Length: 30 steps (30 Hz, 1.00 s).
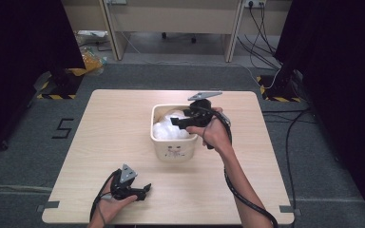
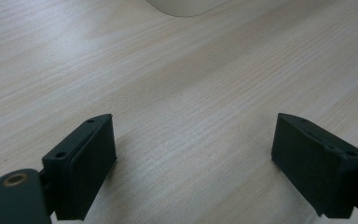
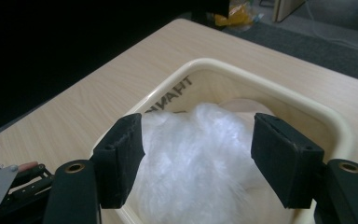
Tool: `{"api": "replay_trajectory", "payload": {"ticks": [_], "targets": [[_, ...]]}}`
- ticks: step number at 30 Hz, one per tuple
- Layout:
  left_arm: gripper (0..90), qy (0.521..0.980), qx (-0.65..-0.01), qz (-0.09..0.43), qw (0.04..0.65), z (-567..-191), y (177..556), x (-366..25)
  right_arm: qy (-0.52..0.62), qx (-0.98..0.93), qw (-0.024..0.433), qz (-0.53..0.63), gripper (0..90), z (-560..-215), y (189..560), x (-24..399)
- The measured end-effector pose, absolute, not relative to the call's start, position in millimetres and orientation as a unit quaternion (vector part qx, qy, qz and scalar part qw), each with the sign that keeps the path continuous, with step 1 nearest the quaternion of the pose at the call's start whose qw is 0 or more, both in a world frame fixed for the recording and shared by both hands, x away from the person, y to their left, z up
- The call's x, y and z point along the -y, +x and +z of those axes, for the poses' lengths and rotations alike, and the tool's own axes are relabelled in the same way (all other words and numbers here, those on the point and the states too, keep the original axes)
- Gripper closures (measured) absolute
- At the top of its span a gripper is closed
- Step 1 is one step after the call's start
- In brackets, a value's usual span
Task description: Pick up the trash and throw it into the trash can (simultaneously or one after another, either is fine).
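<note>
The right gripper (image 1: 178,121) hangs open over the cream bin (image 1: 173,151) of white stuffing (image 3: 200,158) (mid-table), holding nothing; stuffing looks deposited, so withdrawing likely comes next.

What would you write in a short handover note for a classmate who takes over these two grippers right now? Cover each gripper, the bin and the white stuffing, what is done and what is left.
Right gripper: open, above the cream bin at mid table; nothing pressed between its pads.
Left gripper: open and empty, low over bare tabletop near the front edge.
White fluffy stuffing: piled inside the bin, directly beyond the right gripper.
Done: the stuffing lies in the bin.
Left: probably only to draw the right gripper clear of the bin; I see no loose stuffing on the table.
</note>
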<state>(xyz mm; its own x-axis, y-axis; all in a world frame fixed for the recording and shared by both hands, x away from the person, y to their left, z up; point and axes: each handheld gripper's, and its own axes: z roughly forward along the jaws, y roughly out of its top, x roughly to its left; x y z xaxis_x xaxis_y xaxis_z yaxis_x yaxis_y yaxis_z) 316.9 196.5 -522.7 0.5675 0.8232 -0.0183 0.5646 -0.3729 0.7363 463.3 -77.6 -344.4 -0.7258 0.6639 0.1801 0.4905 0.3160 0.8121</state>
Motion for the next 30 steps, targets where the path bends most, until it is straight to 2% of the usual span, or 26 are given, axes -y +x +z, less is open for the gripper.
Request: {"api": "replay_trajectory", "payload": {"ticks": [10, 20, 30], "targets": [[12.6, 0.807, -0.431, 0.18, 0.362, -523.0, 316.5, -196.5, 0.378, -0.785, 0.103, 0.48, 34.3, -345.7, 448.1, 120.2], [12.7, 0.806, -0.432, 0.18, 0.362, -523.0, 316.4, -196.4, 0.38, -0.782, 0.114, 0.48, 36.0, -347.7, 438.9, 139.9], [12.6, 0.806, -0.432, 0.18, 0.362, -522.9, 316.3, -196.5, 0.377, -0.786, 0.13, 0.473, 29.6, -356.1, 425.1, 159.0]]}}
